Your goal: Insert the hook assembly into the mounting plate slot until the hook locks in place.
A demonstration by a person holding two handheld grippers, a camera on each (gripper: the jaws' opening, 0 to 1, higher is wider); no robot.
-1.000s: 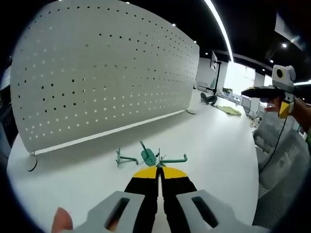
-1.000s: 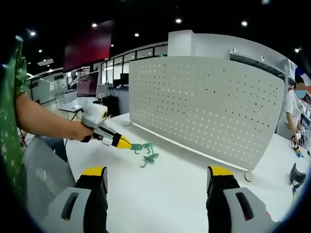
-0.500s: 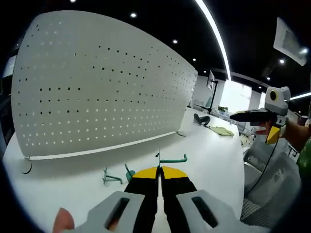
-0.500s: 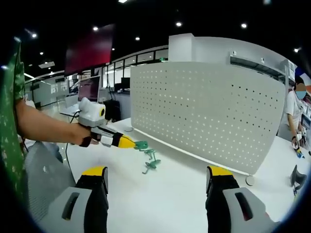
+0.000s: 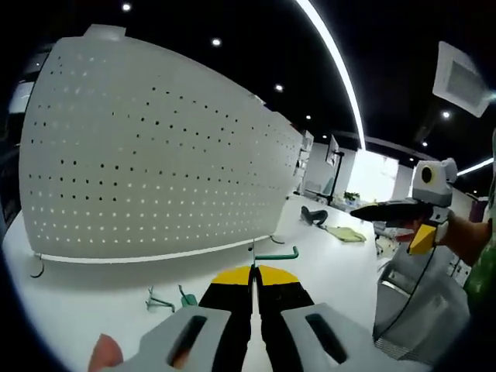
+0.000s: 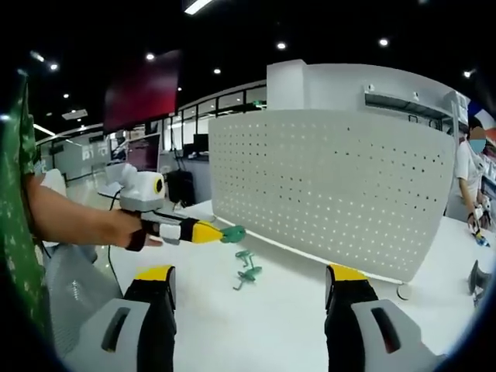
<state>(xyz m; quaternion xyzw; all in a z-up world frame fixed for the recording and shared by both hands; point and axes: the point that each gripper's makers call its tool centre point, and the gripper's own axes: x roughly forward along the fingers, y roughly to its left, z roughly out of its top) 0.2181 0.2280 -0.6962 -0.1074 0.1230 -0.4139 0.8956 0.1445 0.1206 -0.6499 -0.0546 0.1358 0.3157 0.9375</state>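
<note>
The task is in its early stage, judging from how things lie: one green hook (image 6: pixel 232 233) is lifted clear of the white desk (image 6: pixel 294 310), but nothing yet sits in the perforated mounting plate (image 6: pixel 333 186), so the carry to the plate, the insertion into a slot and the locking are all left to do. In the right gripper view, reading from the left, a person's forearm reaches in holding the left gripper (image 6: pixel 211 232), its yellow-tipped jaws pressed together on the hook, which juts out just past the tips and hangs in the air above the desk. Below and a little to the right of it, two more green hooks (image 6: pixel 248 269) lie loose on the desk, near the foot of the plate and apart from the held one. Further right, the mounting plate stands upright along the far edge of the desk, its rows of holes bare. The right gripper (image 6: pixel 249 291) has its jaws wide apart with nothing between them, well back from the hooks. In the left gripper view the spare hooks (image 5: pixel 172 298) lie on the desk at lower left, the held hook (image 5: pixel 273 254) shows as a green bar sticking out just above the closed yellow tips, and the plate (image 5: pixel 155 155) rises beyond it, well apart from the hook.
</note>
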